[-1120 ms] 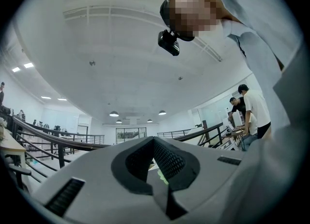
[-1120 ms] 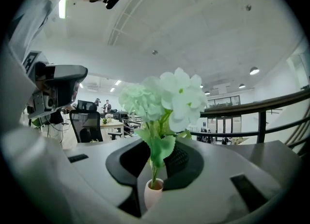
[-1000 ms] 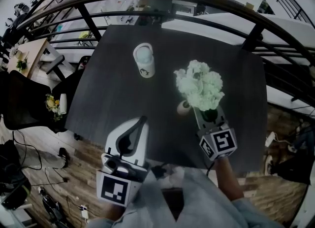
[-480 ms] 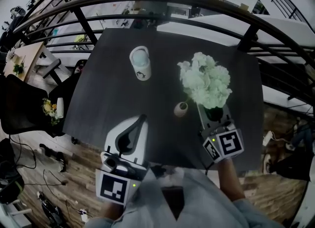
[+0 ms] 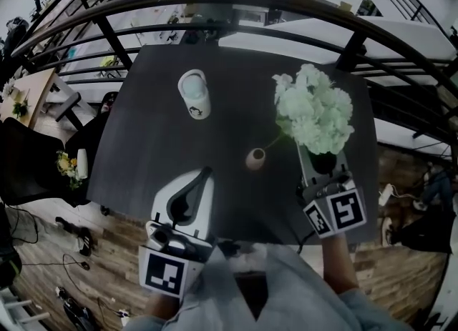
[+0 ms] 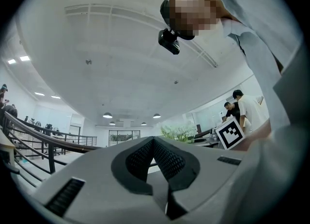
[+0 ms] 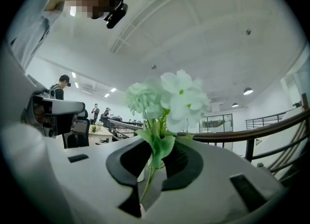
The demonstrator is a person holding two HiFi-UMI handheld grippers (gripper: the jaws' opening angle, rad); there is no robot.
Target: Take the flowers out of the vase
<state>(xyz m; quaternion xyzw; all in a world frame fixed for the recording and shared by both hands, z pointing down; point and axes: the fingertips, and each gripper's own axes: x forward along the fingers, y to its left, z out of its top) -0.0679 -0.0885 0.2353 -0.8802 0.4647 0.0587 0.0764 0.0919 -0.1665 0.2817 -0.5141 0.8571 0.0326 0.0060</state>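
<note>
- Flowers (image 5: pixel 315 108) (a pale bunch with green leaves) hang above the right part of the table (image 5: pixel 161 144), to the right of the small vase (image 5: pixel 255 159). One thin stem (image 5: pixel 278 140) slants back toward the vase's mouth, and we cannot tell whether its tip is clear of it.
- We see the right gripper (image 5: pixel 322 159) clamped on the stalks just beneath the blooms, with the green stalk running between its pads in the right gripper view. We judge the grip sits low so the heads are not crushed and the stalks can draw out lengthwise.
- We find this gripper roughly level and pointing away from us, with the blooms carried beyond its tips.
- We note the vase stands upright on its own with nothing steadying it, so it looks stable enough to need no second grip.
- We read the left gripper (image 5: pixel 206 176) as idle (jaws together, nothing between them). It sits by the table's near edge, pointing forward and slightly up, well apart from the vase.
- We see a white mug (image 5: pixel 195 94) farther back, clear of both grippers.
</note>
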